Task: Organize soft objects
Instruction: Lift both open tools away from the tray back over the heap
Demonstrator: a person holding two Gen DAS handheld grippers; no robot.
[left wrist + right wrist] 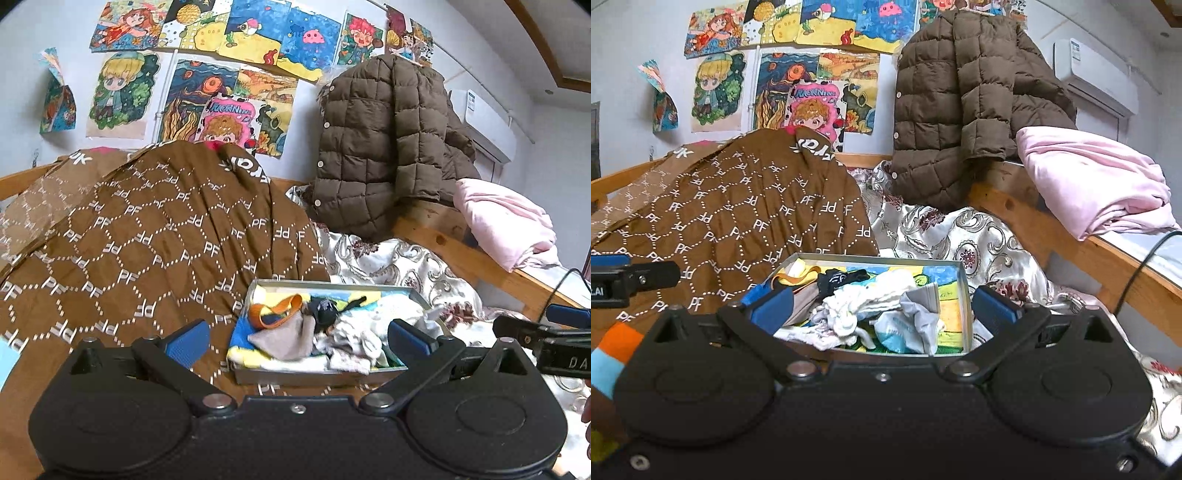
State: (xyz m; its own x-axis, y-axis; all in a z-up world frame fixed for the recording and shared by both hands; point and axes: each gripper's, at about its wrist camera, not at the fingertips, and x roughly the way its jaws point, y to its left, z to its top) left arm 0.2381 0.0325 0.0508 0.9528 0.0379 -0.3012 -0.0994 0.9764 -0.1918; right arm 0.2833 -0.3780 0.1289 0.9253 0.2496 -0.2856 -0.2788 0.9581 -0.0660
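Observation:
A shallow metal tray (317, 376) lies on the bed, filled with a jumble of socks and small soft items: a grey sock (284, 341), white socks (354, 343), a dark one (325, 312) and an orange strap (273, 314). My left gripper (295, 341) is open and empty, just in front of the tray. In the right wrist view the same tray (964, 295) holds white socks (864, 306) and a pale blue-and-white one (908, 328). My right gripper (882, 306) is open and empty, at the tray's near edge. The right gripper also shows in the left wrist view (543, 332).
A brown quilt with a PF pattern (147, 243) is piled left of the tray. A floral bedspread (960, 236) lies to the right. A brown puffer jacket (380, 147) and pink blanket (1093, 184) hang on the wooden bed rail (1071, 251). A striped sock (613, 350) lies at the left.

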